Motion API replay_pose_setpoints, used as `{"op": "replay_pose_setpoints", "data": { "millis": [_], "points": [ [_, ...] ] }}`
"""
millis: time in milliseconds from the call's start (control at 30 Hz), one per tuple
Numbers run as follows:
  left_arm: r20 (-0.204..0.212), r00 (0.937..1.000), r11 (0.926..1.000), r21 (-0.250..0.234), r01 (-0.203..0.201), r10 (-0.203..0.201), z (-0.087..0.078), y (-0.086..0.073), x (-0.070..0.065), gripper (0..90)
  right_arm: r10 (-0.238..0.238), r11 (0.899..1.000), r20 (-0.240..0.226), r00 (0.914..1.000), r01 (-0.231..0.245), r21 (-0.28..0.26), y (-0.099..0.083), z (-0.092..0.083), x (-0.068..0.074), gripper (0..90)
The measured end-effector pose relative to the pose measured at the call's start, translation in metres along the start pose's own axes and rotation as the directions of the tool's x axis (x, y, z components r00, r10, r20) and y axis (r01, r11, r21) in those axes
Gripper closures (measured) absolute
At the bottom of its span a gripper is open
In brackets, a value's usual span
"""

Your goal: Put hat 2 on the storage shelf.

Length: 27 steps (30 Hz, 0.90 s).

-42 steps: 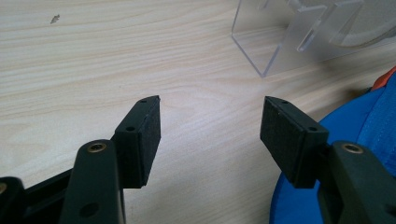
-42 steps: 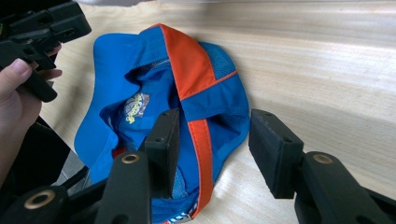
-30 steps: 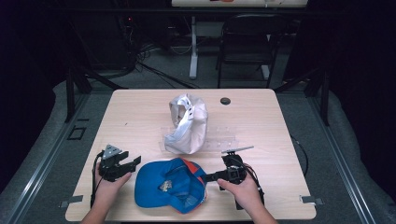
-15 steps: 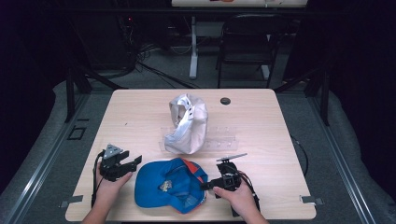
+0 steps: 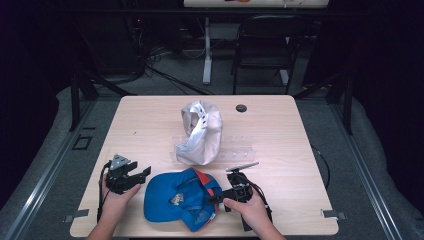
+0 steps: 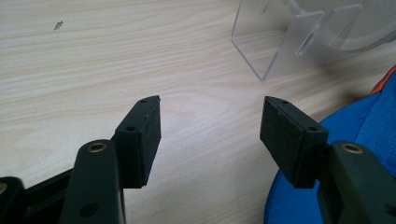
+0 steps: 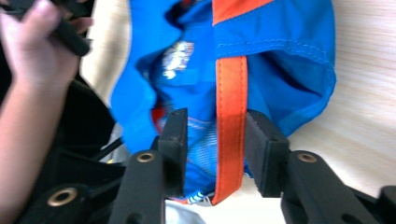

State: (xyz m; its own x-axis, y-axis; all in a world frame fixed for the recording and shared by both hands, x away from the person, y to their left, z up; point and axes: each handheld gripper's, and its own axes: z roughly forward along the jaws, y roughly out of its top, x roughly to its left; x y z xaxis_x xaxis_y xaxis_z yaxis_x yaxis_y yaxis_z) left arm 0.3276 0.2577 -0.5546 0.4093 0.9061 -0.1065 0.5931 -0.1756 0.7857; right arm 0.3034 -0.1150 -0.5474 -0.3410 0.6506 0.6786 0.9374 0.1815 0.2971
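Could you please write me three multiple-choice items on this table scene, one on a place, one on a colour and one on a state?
1. Where does the white cap lie?
A. beyond the blue cap, on a clear stand
B. at the table's near right corner
C. on the floor

2. What colour is the strap between the right gripper's fingers?
A. green
B. orange
C. black

3. How does the left gripper stand?
A. shut on the blue cap
B. shut on the stand
C. open over bare table

Answers: 1 A, the high view shows it mid-table; 2 B, the strap is orange; 3 C, nothing lies between its fingers.
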Motion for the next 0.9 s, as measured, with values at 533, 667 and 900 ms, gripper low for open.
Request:
{"op": "replay_pose_setpoints", "data": {
  "millis": [533,667,900],
  "points": [
    [-0.003,1.0,1.0,-0.003,0.002,-0.002,-0.001,0.0,0.001,39.0,0.034,0.999,0.009,0.9994,-0.035,0.012,0.008,-0.011,0.013,77.5],
    [-0.005,1.0,1.0,-0.001,0.002,-0.002,-0.001,0.0,0.001,39.0,0.034,0.999,0.034,0.9988,-0.035,0.009,0.011,-0.019,0.015,77.5],
    [-0.004,1.0,1.0,-0.002,0.001,-0.001,0.0,0.0,0.001,39.0,0.055,0.998,0.073,0.9958,-0.055,0.005,0.019,-0.038,0.019,77.5]
  ]
}}
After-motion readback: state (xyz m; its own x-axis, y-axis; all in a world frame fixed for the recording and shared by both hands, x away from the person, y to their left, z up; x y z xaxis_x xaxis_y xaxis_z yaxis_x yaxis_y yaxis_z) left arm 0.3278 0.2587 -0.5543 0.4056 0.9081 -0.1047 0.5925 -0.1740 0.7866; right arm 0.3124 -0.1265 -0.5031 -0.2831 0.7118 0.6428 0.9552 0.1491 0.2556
